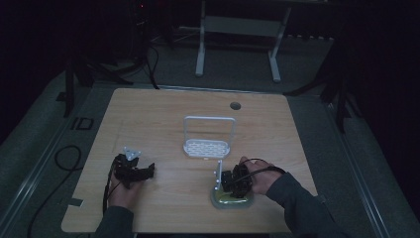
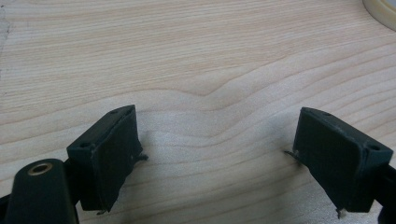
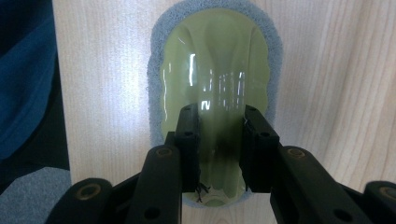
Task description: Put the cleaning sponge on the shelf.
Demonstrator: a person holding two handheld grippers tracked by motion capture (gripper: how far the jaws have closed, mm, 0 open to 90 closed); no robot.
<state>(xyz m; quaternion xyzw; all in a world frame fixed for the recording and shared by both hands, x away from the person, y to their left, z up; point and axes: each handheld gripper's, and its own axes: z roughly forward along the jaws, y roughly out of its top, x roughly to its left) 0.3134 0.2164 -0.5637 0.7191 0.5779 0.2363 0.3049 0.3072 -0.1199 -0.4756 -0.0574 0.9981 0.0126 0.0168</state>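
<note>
- Overhead, the high view lays out the whole wooden desk (image 1: 163,114): a white wire rack (image 1: 208,136) stands upright near its middle, and a pale green oval dish (image 1: 232,200) lies near the front edge, to the right of centre.
- From that view the right claw (image 1: 229,182) is directly over the dish, with the right hand (image 1: 257,176) wrapped round its body and the dark sleeve running off toward the lower right corner.
- A thin white upright piece (image 1: 218,174) rises just beside the claw at the dish's left edge; what it is cannot be told.
- Closer in, the right gripper view gives what the overhead camera cannot: the glossy yellow-green dish (image 3: 215,70) has a blue-grey foam rim (image 3: 156,70) around it, and the claw (image 3: 219,149) is clenched on the dish's near edge, its jaws close together with the green lip between the pads.
- Meanwhile, the left claw (image 1: 136,171) rests on the desk toward the front left, well apart from the dish, with the left hand (image 1: 123,191) behind it and the forearm entering from the bottom edge.
- Its own view shows bare wood grain (image 2: 196,60) and the claw (image 2: 217,154) released, jaws wide apart with nothing between them; a sliver of the dish's rim (image 2: 380,11) sits at the upper right corner.
</note>
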